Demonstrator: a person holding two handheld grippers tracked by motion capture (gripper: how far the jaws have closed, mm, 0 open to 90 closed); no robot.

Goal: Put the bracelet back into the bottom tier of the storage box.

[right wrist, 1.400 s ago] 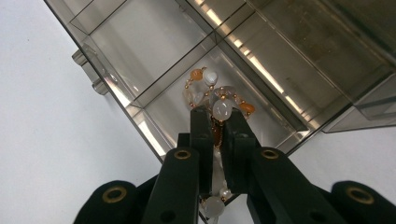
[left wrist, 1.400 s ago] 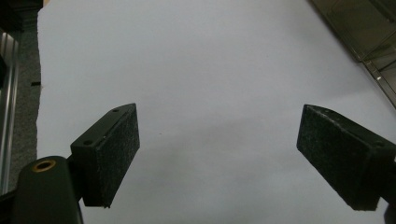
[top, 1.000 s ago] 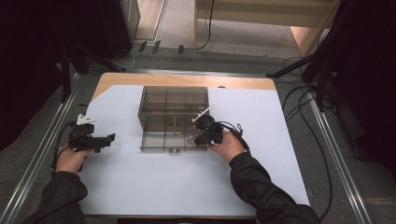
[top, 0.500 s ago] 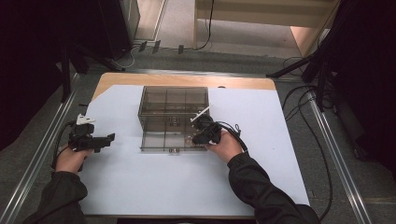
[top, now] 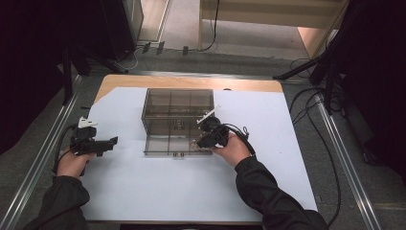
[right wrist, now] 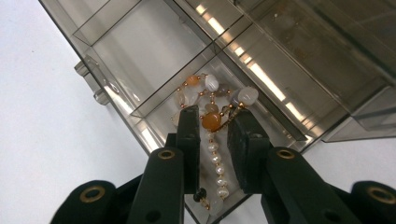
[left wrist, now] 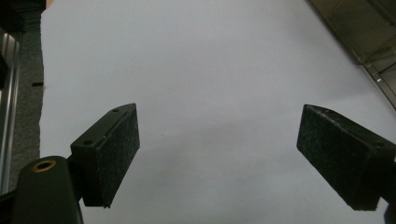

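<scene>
A smoky clear compartment box stands open on the white table, its lid raised at the back. In the right gripper view a string of orange, white and pearl beads lies in a front compartment of the box. My right gripper reaches down into that compartment, its jaws drawn close around an orange bead of the string. From above, the right gripper sits at the box's front right corner. My left gripper rests over bare table to the left of the box, and its view shows it open with nothing between the pads.
White sheet covers the wooden table. The box's corner shows at the top right of the left gripper view. Metal rails run along both table sides, and cables trail at the right.
</scene>
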